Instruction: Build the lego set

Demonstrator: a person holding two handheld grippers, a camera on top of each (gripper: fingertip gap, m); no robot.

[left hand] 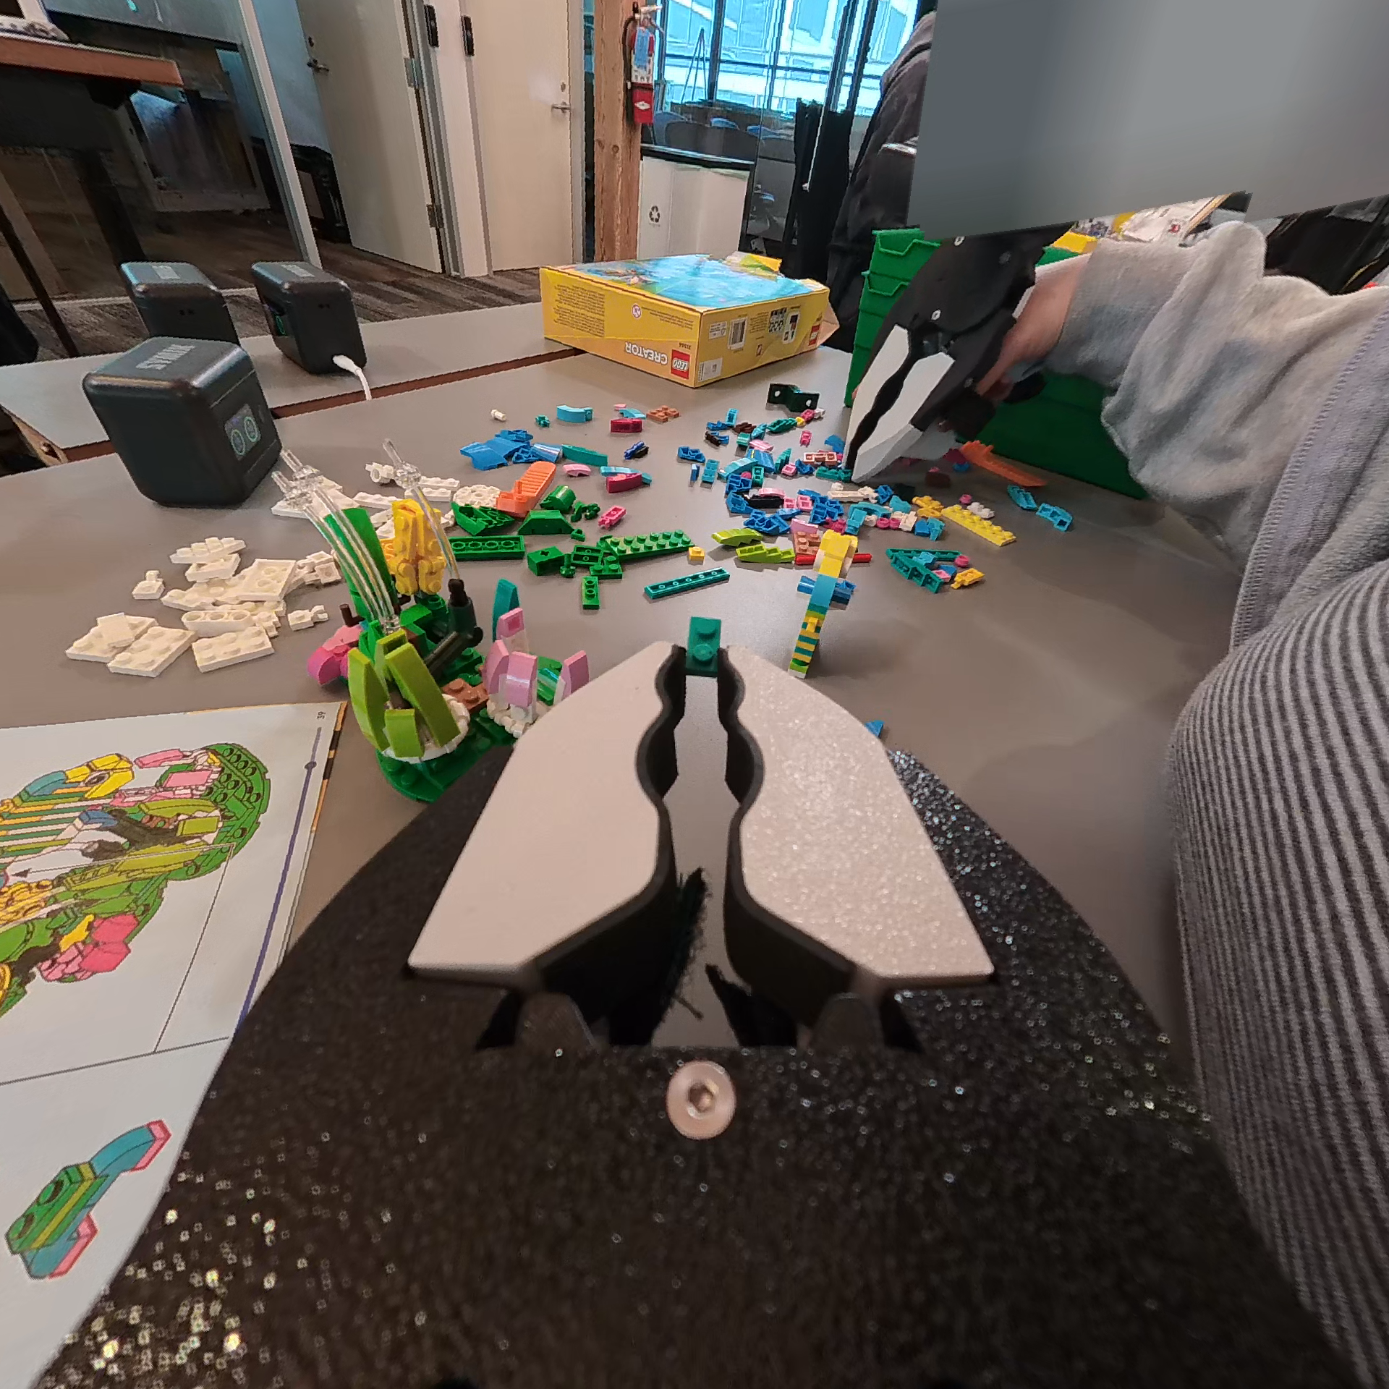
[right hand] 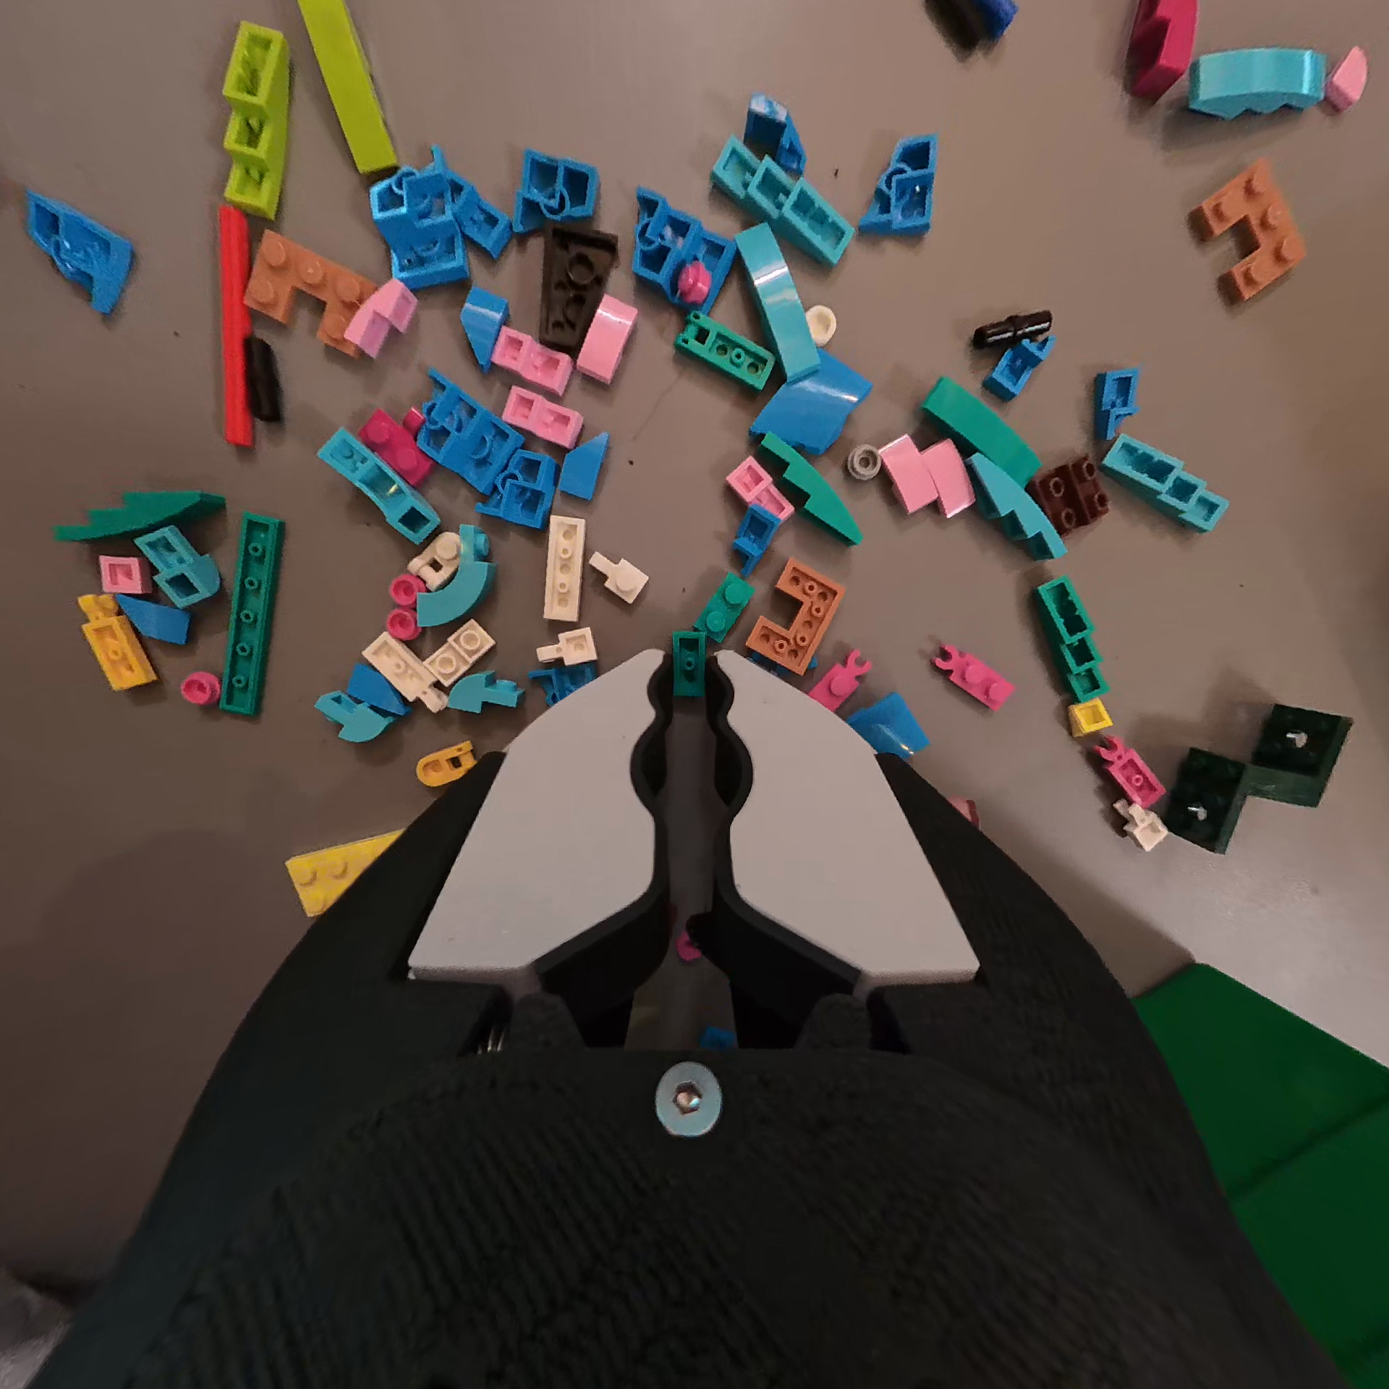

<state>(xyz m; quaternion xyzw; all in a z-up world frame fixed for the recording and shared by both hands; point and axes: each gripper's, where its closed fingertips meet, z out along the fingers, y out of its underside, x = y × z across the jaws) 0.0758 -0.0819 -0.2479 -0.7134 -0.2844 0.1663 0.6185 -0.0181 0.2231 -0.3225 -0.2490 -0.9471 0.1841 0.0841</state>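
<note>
Tools both pinched: our left tool (left hand: 703, 652) grips a teal plate (left hand: 703, 646) above the tabletop (left hand: 977, 676); our right tool (right hand: 688, 669) nips a teal brick (right hand: 688, 663) over the loose pile.

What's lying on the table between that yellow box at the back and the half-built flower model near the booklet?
In the left wrist view, loose bricks lie scattered between the yellow box and the flower model: mostly green pieces, an orange piece and blue ones.
</note>
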